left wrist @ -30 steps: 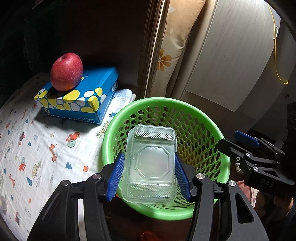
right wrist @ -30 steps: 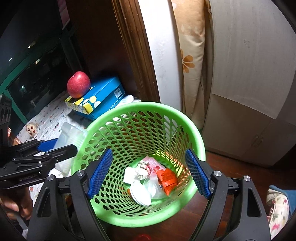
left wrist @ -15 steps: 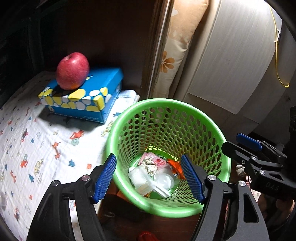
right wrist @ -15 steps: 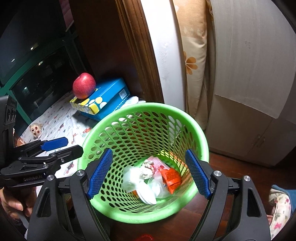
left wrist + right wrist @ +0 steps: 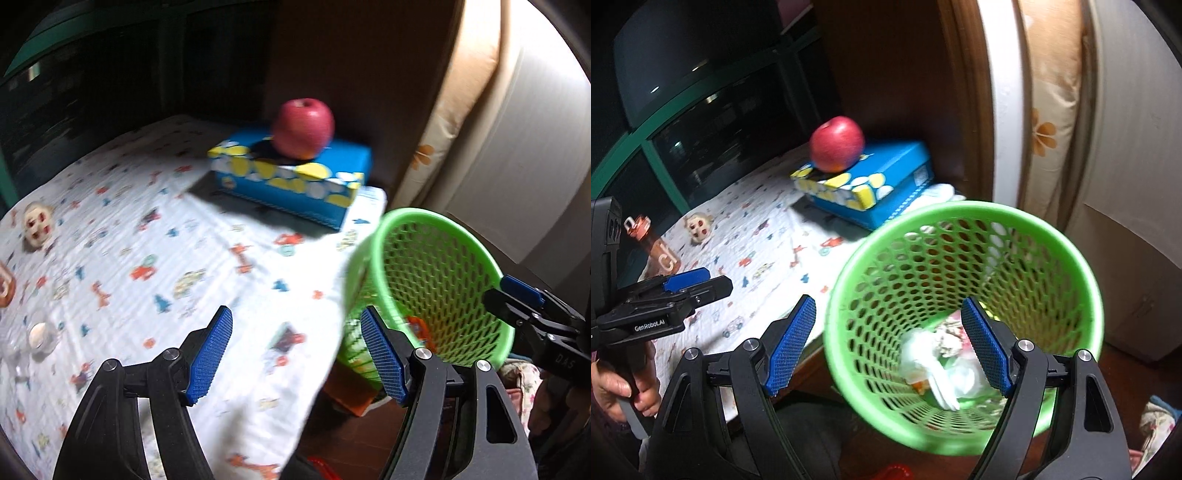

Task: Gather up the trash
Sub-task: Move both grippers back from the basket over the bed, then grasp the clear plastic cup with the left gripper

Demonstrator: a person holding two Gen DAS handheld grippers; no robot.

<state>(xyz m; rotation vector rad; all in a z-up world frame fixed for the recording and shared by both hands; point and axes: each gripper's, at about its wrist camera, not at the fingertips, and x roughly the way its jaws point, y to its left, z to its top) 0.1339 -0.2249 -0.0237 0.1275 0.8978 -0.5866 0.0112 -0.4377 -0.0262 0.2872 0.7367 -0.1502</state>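
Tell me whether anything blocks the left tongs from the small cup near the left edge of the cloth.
Nothing visible does. The left tongs stand open and empty over the printed cloth; only bare cloth lies between them and the small cup. The green basket sits off to the other side.

Left claw [image 5: 299,358] gaping (empty); right claw [image 5: 886,347] likewise, angled down.
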